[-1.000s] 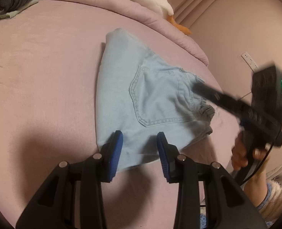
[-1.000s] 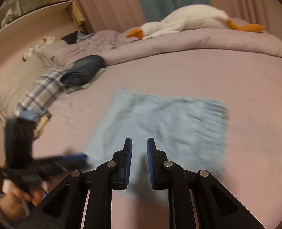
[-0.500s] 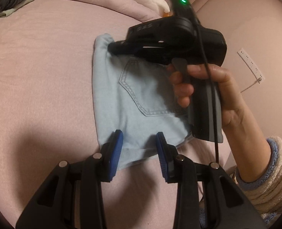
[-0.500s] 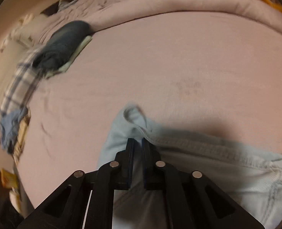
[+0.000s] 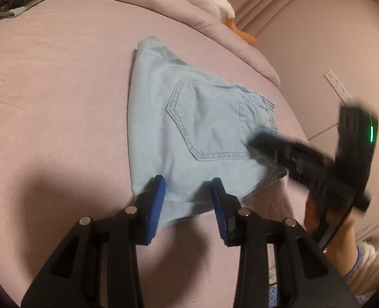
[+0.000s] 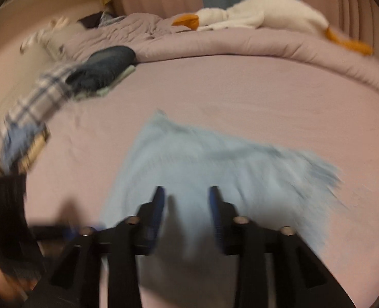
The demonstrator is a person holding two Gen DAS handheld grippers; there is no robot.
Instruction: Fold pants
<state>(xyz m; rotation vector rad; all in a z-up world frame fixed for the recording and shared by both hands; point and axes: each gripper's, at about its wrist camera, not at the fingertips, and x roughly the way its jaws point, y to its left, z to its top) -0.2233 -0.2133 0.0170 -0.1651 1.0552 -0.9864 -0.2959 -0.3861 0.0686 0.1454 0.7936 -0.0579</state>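
Denim, pale blue: folded pants (image 5: 189, 138) flat on pink bed (image 5: 56, 97), pocket up. Left gripper (image 5: 187, 190) poised at near edge, jaws apart, clamping nothing. Right gripper (image 6: 187, 200) blurred above near-right corner, jaws opening, empty.

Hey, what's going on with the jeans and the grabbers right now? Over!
Left gripper open, over jeans' near edge. Right gripper opening, nothing between its jaws. Jeans folded flat on bed. Nothing blocking.

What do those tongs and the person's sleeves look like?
Each of the tongs is black plastic with two angular arms, silver bolts and ribbed blue pads. The left tongs show clearly; the right tongs match, and their handle carries a green light and a thin black cable. The cuff is fluffy cream with blue trim.
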